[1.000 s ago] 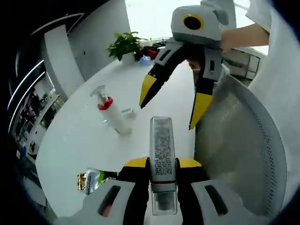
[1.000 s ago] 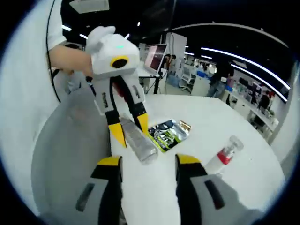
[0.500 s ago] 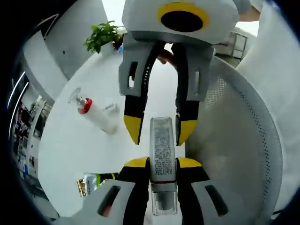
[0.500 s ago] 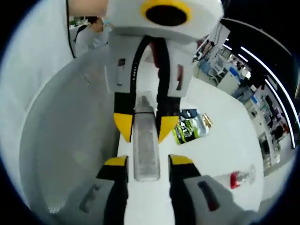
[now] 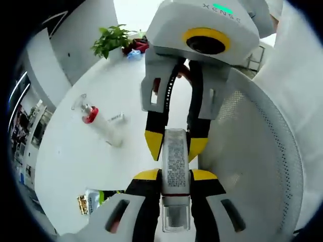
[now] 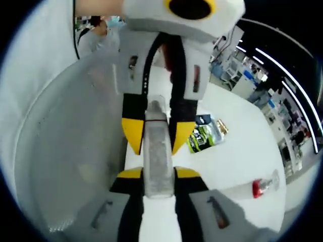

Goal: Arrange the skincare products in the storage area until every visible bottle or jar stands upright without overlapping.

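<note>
Two grippers meet on one tube [image 5: 175,160] above the white table [image 5: 96,166]: my left gripper [image 5: 174,176] clamps its capped end, while my right gripper [image 6: 158,174] has closed on the other end, each set of yellow tips pressed against the tube's sides. A red-collared pump bottle [image 5: 99,126] lies on its side well apart on the table, a green sachet [image 6: 204,135] lies flat near the edge, and a mesh basket [image 5: 262,166] sits just beside the grippers.
</note>
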